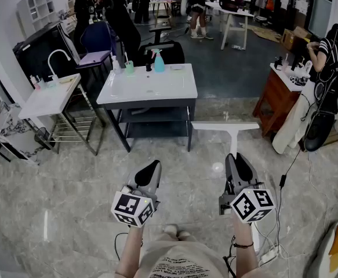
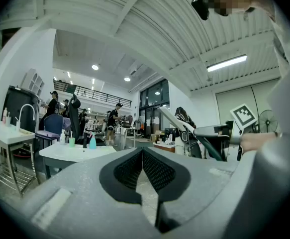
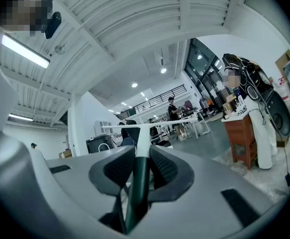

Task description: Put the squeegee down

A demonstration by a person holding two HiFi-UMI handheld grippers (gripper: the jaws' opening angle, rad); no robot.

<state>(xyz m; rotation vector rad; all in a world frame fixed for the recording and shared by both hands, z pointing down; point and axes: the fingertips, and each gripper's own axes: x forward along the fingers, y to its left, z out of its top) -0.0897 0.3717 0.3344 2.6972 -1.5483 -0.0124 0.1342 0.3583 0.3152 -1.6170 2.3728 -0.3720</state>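
Right tongs [image 3: 138,164] [image 1: 238,162] clamp the dark handle of a white T-shaped plastic squeegee [image 1: 225,127] [image 3: 143,133].
Left tongs [image 2: 143,156] [image 1: 149,170] pinched together, empty.

No text can be read with certainty. The shirt [image 1: 171,266] at the bottom of the head view has dark print, too small to read. The marker cubes [image 1: 133,208] carry only black-and-white square patterns.

A big open lab hall, with freestanding washbasin stands [image 1: 148,88], work tables [image 1: 233,10] and people [image 1: 121,17] at stations.
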